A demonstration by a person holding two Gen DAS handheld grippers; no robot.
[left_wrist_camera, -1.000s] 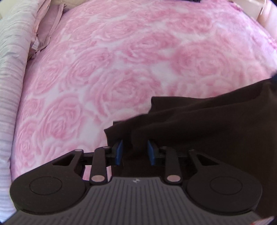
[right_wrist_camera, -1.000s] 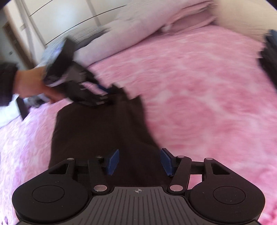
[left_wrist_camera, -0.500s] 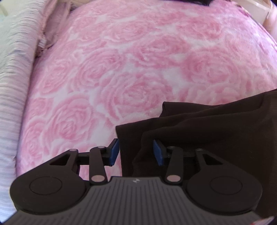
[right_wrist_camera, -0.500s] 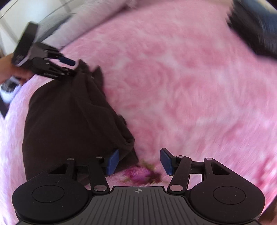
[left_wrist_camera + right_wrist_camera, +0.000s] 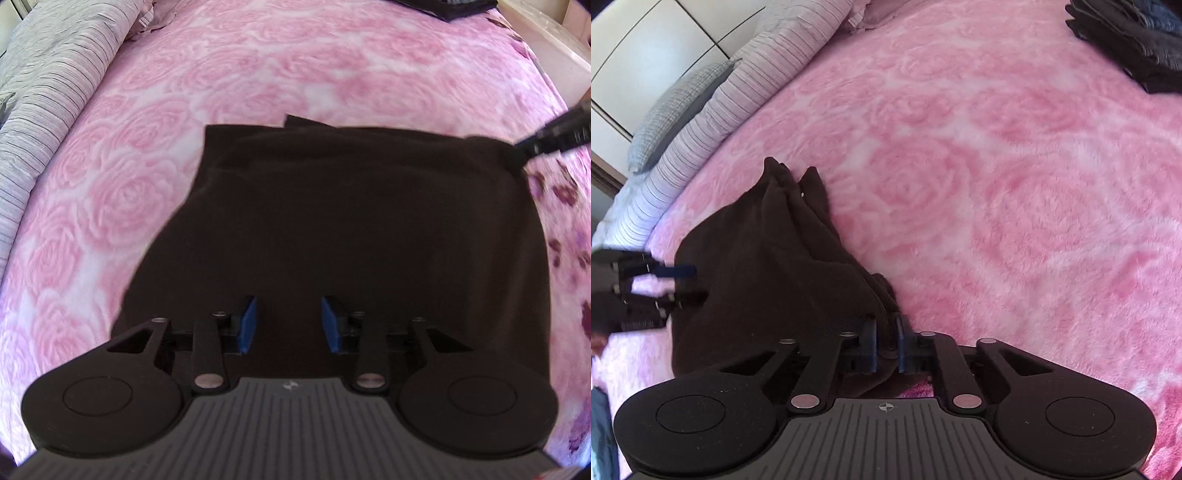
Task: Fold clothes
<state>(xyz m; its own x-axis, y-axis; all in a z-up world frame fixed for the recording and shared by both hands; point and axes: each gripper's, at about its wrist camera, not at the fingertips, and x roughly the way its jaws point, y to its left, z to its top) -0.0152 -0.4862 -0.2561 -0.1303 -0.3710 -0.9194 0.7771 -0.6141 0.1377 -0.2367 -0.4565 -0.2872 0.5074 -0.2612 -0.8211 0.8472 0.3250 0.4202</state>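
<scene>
A dark brown garment (image 5: pixel 351 221) lies folded on the pink rose blanket (image 5: pixel 258 74). My left gripper (image 5: pixel 290 321) hovers over its near edge. Its blue pads stand apart and are closing, with dark cloth behind the gap and nothing pressed between them. In the right wrist view the left gripper (image 5: pixel 683 284) sits at the garment's (image 5: pixel 768 266) left edge. My right gripper (image 5: pixel 886 343) is closing, its pads nearly together and pinching the garment's near corner. The left wrist view shows the right gripper (image 5: pixel 554 136), blurred, at the garment's far right corner.
Striped pillows (image 5: pixel 757 74) and a grey cushion (image 5: pixel 676 110) line the left side of the bed. A pile of dark folded clothes (image 5: pixel 1126 44) lies at the far right. White wardrobe doors (image 5: pixel 646 44) stand behind. A pale bed frame (image 5: pixel 546 44) borders the far right.
The left gripper let go of the garment's left corner and drew back over the flat cloth. The right gripper went from open to shut on the near corner.
</scene>
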